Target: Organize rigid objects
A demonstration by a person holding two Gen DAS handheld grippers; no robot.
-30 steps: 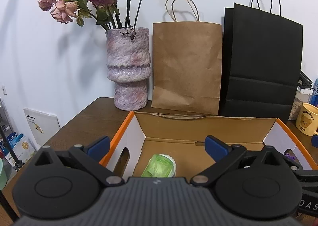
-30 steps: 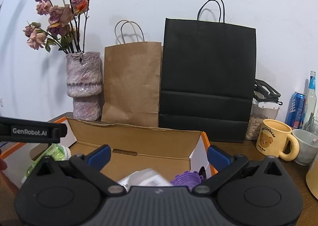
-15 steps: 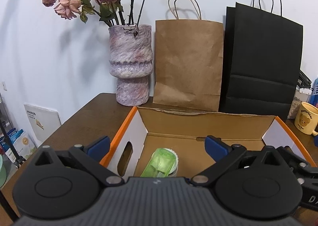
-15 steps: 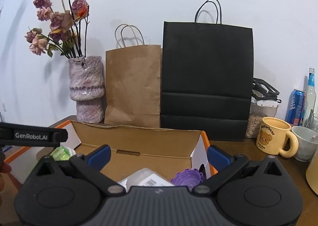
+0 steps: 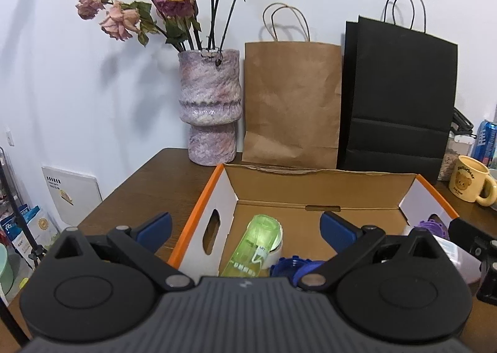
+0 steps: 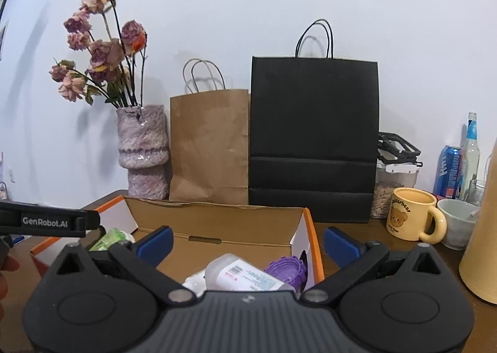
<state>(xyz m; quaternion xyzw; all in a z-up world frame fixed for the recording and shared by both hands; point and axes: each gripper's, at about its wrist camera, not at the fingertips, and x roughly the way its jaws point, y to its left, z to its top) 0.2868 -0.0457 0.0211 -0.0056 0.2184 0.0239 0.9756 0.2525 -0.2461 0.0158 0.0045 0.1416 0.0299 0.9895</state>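
An open cardboard box with orange edges (image 5: pixel 205 194) (image 6: pixel 313 241) sits on the brown table. In it lie a green bottle (image 5: pixel 256 249) (image 6: pixel 108 238), a blue ridged piece (image 5: pixel 290 267), a white bottle with a label (image 6: pixel 245 273) and a purple ridged piece (image 6: pixel 287 264) (image 5: pixel 430 225). My left gripper (image 5: pixel 245 230) is open and empty above the box's left part. My right gripper (image 6: pixel 247 242) is open and empty above the box's right part.
Behind the box stand a pink vase with dried roses (image 5: pixel 211 107), a brown paper bag (image 5: pixel 292 104) and a black paper bag (image 5: pixel 397 98). A yellow bear mug (image 6: pixel 410 218), white cup (image 6: pixel 456 218), blue can (image 6: pixel 449 171), glass bottle (image 6: pixel 470 151) and seed jar (image 6: pixel 393 185) stand at the right.
Both grippers have risen and drawn back from the box. More of the box's inside shows now, with the blue piece in view. Both grippers stay open.
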